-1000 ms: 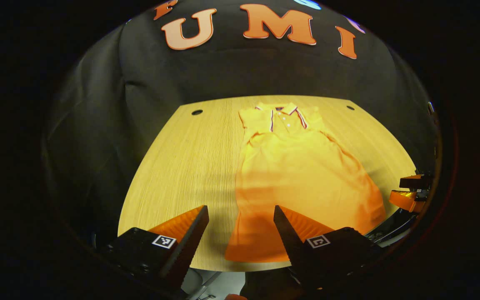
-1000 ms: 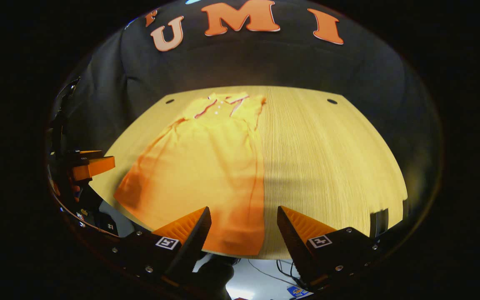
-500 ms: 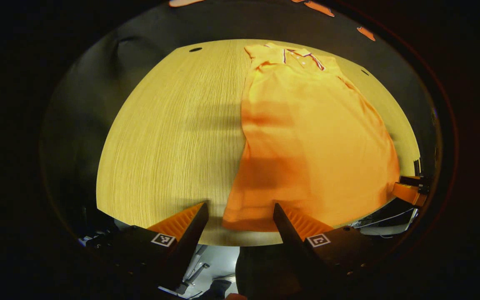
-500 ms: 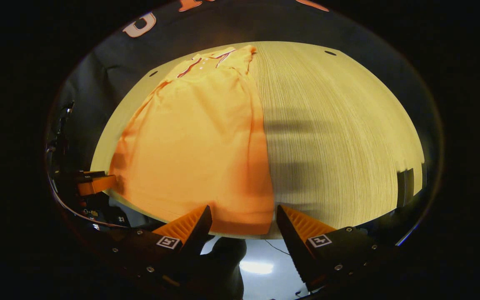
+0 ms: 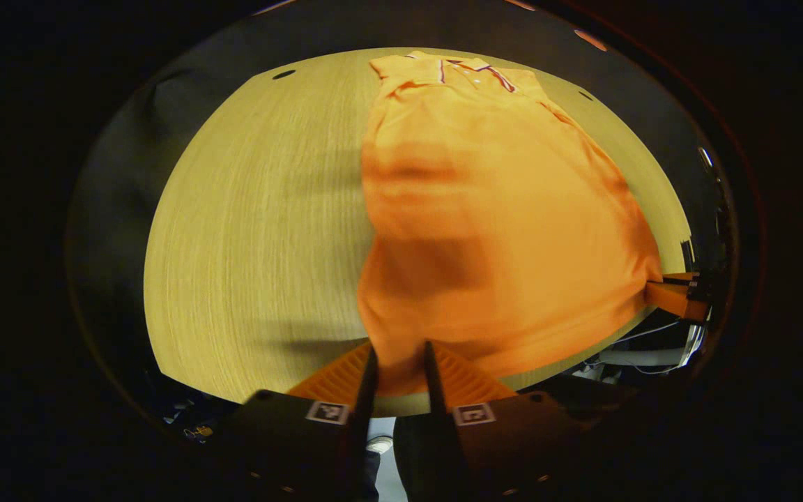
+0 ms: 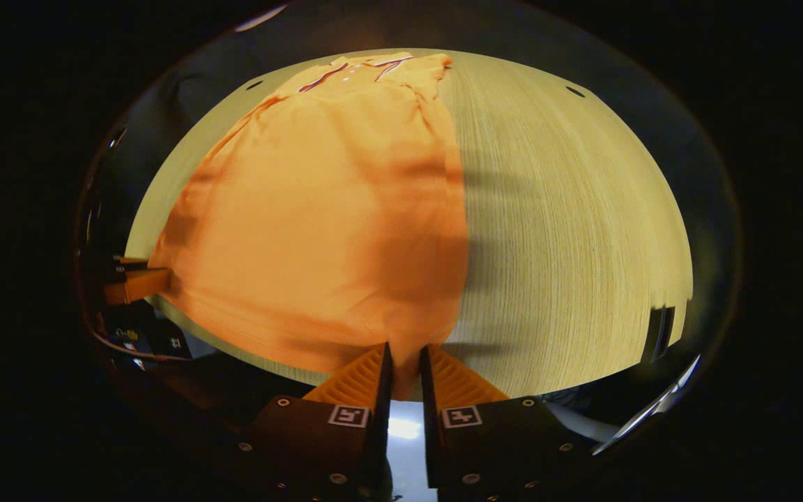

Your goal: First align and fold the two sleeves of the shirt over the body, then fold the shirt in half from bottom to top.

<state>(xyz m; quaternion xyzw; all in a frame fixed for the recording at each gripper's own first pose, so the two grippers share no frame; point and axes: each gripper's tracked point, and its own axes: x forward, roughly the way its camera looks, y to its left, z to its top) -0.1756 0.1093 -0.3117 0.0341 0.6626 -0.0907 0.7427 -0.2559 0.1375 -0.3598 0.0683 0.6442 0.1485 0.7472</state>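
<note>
Both grippers' jaws pinch the soft orange shirt's (image 5: 506, 209) hem corners on the wood-grain table (image 5: 248, 230).

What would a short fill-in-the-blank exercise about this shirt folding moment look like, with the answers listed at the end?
1. The left tool is shut on the shirt's bottom ____.
2. The shirt's collar lies at the ____ end of the table.
3. The right tool grips the same ____.

Answers: hem; far; shirt
</note>
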